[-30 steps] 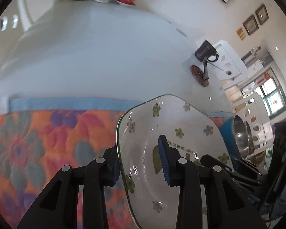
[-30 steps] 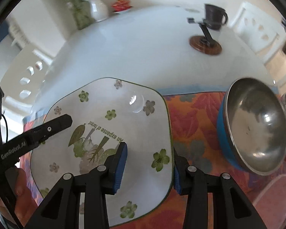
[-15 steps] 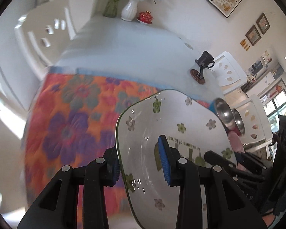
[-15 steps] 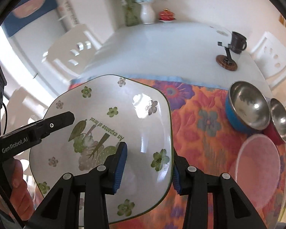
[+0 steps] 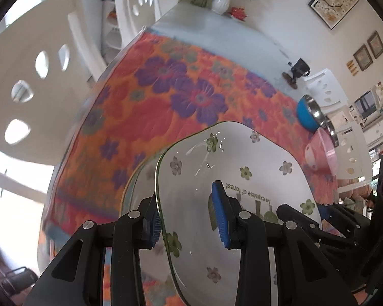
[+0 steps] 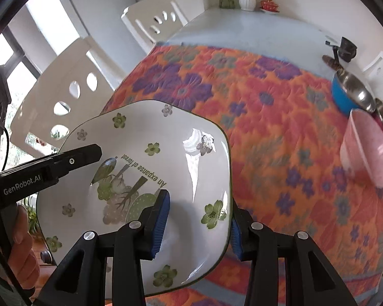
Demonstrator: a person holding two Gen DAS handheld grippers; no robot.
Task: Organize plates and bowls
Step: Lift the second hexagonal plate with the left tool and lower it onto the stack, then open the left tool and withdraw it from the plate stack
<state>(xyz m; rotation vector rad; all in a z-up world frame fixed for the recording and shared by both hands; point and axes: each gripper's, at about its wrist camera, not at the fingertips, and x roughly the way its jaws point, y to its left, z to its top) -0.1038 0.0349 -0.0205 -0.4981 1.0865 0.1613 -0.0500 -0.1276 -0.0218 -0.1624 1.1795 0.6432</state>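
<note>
In the left wrist view, the left gripper (image 5: 189,219) is clamped on the near-left rim of a white square plate (image 5: 242,178) with green flowers, one blue pad under the rim and one inside the dish; the plate fills the view from 6 to 3 o'clock, tilted above an orange floral cloth (image 5: 166,97). A second plate edge (image 5: 130,178) shows just beneath it at 8 o'clock. A blue bowl (image 5: 306,112) and a pink bowl (image 5: 319,153) sit at 3 o'clock. In the right wrist view, the right gripper (image 6: 198,223) is narrowly closed on the plate's (image 6: 150,168) near-right rim, pads on either side. The left gripper (image 6: 94,153) holds the opposite rim at 9 o'clock, with a hand (image 6: 20,250) behind it. The blue bowl (image 6: 344,97) and pink bowl (image 6: 367,150) lie at 2 and 3 o'clock on the cloth (image 6: 268,117).
</note>
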